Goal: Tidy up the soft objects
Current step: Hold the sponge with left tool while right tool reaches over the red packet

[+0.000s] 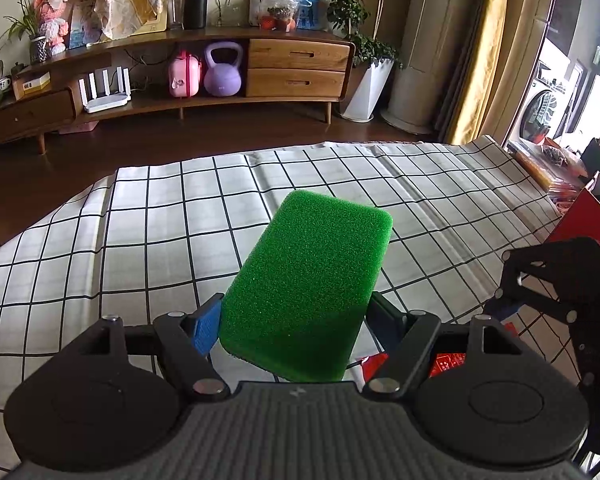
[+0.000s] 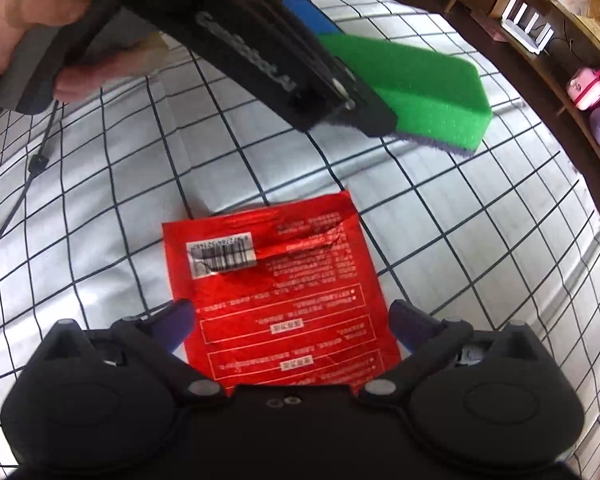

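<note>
1. Mid-task: sponge [image 1: 306, 292] pinched in left tool [image 1: 292, 322], held up off the checked cloth [image 1: 140, 240], not yet placed.
2. Red packet [image 2: 276, 292] flat on cloth, between the spread jaws of right tool [image 2: 290, 326], not gripped.
3. No destination in view; both items apparently still to sort.
4. Sponge long axis along left tool fingers, pointing away and tilted down; packet long axis in line with right tool.

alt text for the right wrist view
The open right gripper hangs over a red foil packet lying flat on a checked cloth. Above it, the left gripper holds a green sponge in the air.
</note>
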{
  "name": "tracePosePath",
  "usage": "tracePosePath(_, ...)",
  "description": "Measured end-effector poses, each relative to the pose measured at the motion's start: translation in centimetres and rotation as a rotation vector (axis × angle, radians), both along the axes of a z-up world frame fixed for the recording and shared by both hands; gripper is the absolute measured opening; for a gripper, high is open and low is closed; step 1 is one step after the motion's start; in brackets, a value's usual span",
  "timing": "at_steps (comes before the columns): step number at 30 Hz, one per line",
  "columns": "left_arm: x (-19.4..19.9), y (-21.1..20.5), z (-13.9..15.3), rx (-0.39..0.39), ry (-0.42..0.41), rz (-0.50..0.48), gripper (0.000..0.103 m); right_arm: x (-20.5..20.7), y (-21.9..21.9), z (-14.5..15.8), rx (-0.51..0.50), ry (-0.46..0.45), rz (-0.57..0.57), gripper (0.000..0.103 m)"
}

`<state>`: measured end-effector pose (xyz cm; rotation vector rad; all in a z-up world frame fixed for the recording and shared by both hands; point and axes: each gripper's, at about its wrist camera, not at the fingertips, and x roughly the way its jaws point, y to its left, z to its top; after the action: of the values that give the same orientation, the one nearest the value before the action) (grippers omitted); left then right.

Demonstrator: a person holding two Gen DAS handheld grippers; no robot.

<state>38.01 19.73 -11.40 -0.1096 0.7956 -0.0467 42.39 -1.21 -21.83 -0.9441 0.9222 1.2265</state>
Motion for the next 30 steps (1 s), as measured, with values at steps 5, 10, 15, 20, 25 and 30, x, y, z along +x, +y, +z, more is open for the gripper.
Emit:
tracePosePath(5,0.0,0.4,-0.5,0.007,0.010,0.008,0.075,-0.1,0.5,-0.9,-0.029,0.020,0.058,0.103)
tracePosePath(10,0.0,0.4,-0.7,0.005,0.012,0.009,0.075,0.4,1.6,-1.0,-0.047,0.021,0.092,0.103)
tracePosePath(15,0.1,0.2,-0.8,-0.002,0.010,0.010,0.075,0.2,1.5,-1.2,-0.025,0.019,0.097,0.103)
tracePosePath(20,0.0,0.0,-0.7,-0.007,0.006,0.001,0.075,-0.1,1.0,-1.0,-0.001,0.021,0.074,0.102)
tracePosePath(25,0.1,0.3,-0.6,-0.013,0.004,0.008,0.075,-0.4,0.6,-0.6,0.020,0.020,0.059,0.094)
tracePosePath(30,0.1,0.4,-0.5,-0.015,0.005,0.012,0.075,-0.3,0.1,-0.1,0.035,0.021,0.043,0.082)
